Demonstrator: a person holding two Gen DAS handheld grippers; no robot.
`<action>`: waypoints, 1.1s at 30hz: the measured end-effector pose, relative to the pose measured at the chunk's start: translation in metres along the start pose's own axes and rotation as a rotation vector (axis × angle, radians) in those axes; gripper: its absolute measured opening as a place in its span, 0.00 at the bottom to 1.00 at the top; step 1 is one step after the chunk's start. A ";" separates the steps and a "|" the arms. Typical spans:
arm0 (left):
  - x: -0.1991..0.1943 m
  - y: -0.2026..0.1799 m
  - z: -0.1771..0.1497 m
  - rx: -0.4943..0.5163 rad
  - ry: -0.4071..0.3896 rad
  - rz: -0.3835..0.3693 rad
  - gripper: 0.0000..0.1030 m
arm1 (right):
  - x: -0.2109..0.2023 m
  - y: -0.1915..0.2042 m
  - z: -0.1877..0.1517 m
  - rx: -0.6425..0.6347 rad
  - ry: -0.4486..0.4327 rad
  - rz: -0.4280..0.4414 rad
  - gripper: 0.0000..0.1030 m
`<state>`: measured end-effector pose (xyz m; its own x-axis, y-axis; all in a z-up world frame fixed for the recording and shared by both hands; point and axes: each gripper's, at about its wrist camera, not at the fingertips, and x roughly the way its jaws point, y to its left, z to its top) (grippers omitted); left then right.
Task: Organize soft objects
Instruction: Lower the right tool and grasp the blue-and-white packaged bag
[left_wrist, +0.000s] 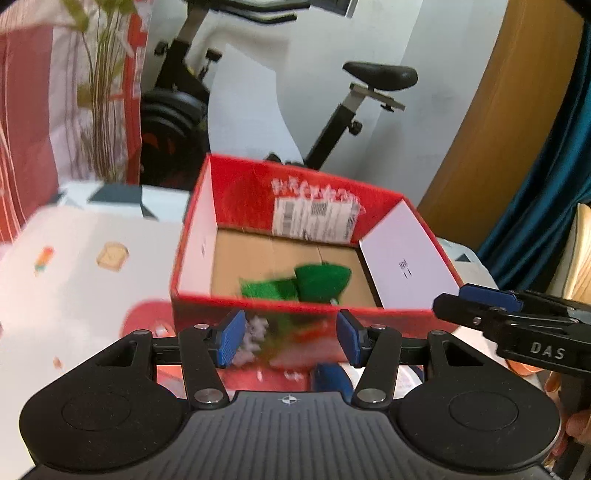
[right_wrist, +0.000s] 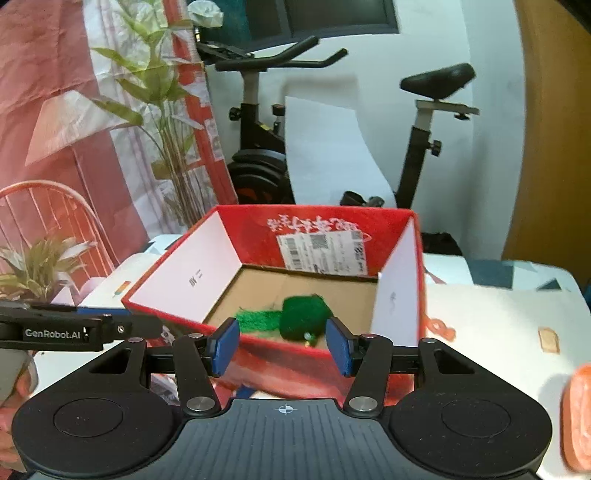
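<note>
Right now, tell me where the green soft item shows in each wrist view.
Left wrist view: green soft item lies on the cardboard floor of the red box, centre frame.
Right wrist view: green soft item inside, just below centre.
Shared landmark: the shipping label on the box's far wall.

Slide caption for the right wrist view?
Open right gripper facing red cardboard box holding a green knitted soft item.

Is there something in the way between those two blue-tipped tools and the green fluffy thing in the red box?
Yes: the box's near red wall. The green thing lies on the cardboard floor just behind it, and both the left tool and right tool sit empty outside that wall.
</note>
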<state>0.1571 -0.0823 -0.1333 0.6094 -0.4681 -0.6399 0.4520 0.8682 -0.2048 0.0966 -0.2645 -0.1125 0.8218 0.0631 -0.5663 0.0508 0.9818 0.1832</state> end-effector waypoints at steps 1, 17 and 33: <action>0.001 0.000 -0.003 -0.009 0.012 -0.006 0.55 | -0.003 -0.003 -0.004 0.011 0.001 -0.001 0.48; 0.027 -0.007 -0.033 0.006 0.150 -0.016 0.55 | 0.022 -0.032 -0.065 0.116 0.129 -0.010 0.48; 0.062 -0.026 -0.053 0.078 0.276 -0.019 0.55 | 0.047 -0.058 -0.097 0.187 0.229 0.038 0.56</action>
<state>0.1487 -0.1258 -0.2068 0.4051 -0.4122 -0.8161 0.5166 0.8396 -0.1677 0.0778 -0.3012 -0.2275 0.6770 0.1588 -0.7187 0.1435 0.9292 0.3405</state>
